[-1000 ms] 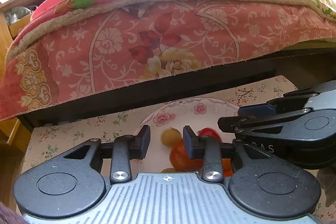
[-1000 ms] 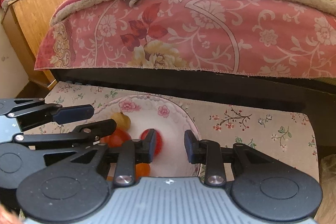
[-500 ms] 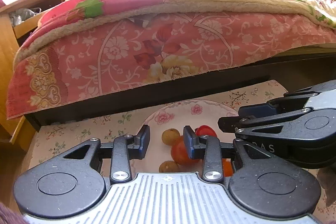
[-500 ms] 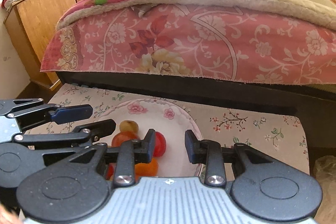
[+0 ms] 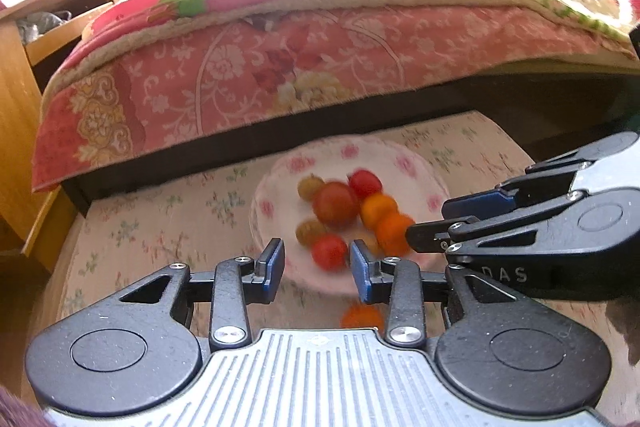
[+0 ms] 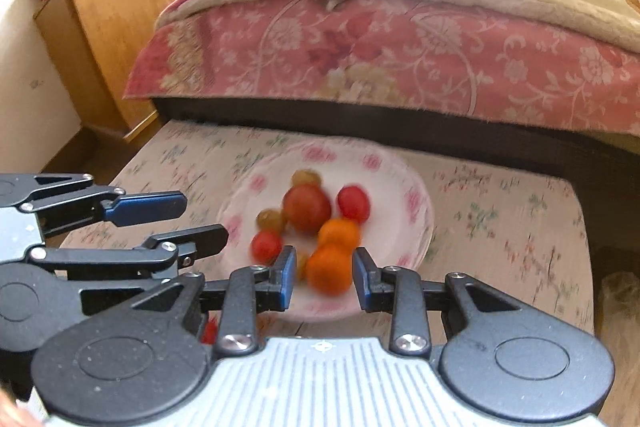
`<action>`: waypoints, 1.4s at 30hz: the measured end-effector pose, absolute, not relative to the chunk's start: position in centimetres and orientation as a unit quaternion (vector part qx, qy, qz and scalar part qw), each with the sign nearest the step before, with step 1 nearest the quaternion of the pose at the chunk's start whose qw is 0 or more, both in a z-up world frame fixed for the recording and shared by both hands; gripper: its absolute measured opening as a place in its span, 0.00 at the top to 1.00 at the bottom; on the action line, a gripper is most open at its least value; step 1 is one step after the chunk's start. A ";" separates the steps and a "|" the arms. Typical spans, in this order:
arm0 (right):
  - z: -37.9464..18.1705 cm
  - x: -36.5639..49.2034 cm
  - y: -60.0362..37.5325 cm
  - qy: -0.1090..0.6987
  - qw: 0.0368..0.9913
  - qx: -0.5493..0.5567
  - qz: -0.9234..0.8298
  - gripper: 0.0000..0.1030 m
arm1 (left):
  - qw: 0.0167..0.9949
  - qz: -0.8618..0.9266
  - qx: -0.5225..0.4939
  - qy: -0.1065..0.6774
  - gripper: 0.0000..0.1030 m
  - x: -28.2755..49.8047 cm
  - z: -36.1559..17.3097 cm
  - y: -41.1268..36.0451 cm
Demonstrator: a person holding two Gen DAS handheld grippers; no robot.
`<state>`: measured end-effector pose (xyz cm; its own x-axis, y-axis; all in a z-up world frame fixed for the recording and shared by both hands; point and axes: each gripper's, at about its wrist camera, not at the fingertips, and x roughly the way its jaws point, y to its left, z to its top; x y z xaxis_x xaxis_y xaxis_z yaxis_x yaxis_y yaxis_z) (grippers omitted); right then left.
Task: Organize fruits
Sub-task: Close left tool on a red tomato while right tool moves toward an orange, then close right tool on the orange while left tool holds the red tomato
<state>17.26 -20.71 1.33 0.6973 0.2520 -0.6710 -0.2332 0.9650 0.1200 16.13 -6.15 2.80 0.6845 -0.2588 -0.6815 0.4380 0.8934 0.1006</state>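
- Left wrist view: left gripper [image 5: 317, 269] held above the near rim of the plate [image 5: 434, 187], jaws moderately parted and holding nothing, small red tomato [image 5: 329, 251] framed in the gap beyond the blue pads [image 5: 272, 263]; probably lined up for a pick.
- Ahead of the fingertips: fruit heaped in the shallow dish, likely so the round pieces do not roll off: large red tomato [image 5: 335, 203], another small red one [image 5: 365, 182], two oranges [image 5: 378, 210] touching, dull yellow-brown fruits [image 5: 310, 185] at the far and left side.
- Just beneath the gripper body: one orange fruit [image 5: 361, 315] lying off the plate on the floral cloth [image 5: 160, 223], seemingly not yet gathered.
- To the right: right gripper [image 5: 428, 223], seen side-on, jaws apart, tips beside the oranges.
- Beyond: pink floral quilt [image 5: 280, 75] with a fleecy edge, draped over a dark bed frame; blurred.
- Right wrist view: right gripper [image 6: 323, 273] jaws moderately open and empty, near orange [image 6: 329, 269] sitting between and beyond the pads; a likely next target.
- Ahead: glossy white scalloped plate with pink roses, smooth-skinned tomatoes, second orange [image 6: 340, 233] touching the first, matte yellowish fruit [image 6: 271, 219].
- To the left: left gripper [image 6: 200, 219], jaws spread, tips near the plate's left rim.
- Under the gripper's left finger: a scrap of red [image 6: 209, 331] off the plate, too hidden to identify.
- Far left: wooden cabinet [image 6: 116, 27].
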 end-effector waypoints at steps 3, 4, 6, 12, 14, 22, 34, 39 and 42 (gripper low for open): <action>0.8 15.9 -20.6 0.379 0.916 0.016 0.133 0.63 | 0.902 -0.198 0.138 0.358 0.55 15.0 1.9 -5.6; 0.7 15.6 -20.6 0.382 0.915 0.018 0.132 0.63 | 0.899 -0.201 0.141 0.363 0.55 14.8 1.5 -5.5; 0.4 14.9 -20.6 0.389 0.912 0.019 0.131 0.63 | 0.893 -0.203 0.147 0.374 0.55 14.6 0.6 -5.4; -0.9 14.4 -20.7 0.408 0.904 0.019 0.129 0.63 | 0.879 -0.210 0.164 0.396 0.55 14.4 -2.0 -5.6; -1.3 14.5 -20.6 0.412 0.902 0.019 0.131 0.63 | 0.876 -0.213 0.167 0.400 0.55 14.6 -2.7 -5.8; -1.8 15.1 -20.3 0.410 0.901 0.020 0.141 0.63 | 0.872 -0.220 0.163 0.407 0.65 15.1 -4.0 -6.1; -3.0 15.4 -18.3 0.409 0.896 0.007 0.171 0.63 | 0.875 -0.212 0.150 0.409 0.65 14.1 -3.1 -3.5; -3.4 16.1 -16.7 0.402 0.896 0.001 0.188 0.63 | 0.873 -0.211 0.147 0.414 0.65 13.9 -3.4 -2.6; -3.9 16.9 -15.9 0.401 0.897 -0.004 0.189 0.63 | 0.872 -0.212 0.143 0.417 0.65 13.9 -3.6 -2.1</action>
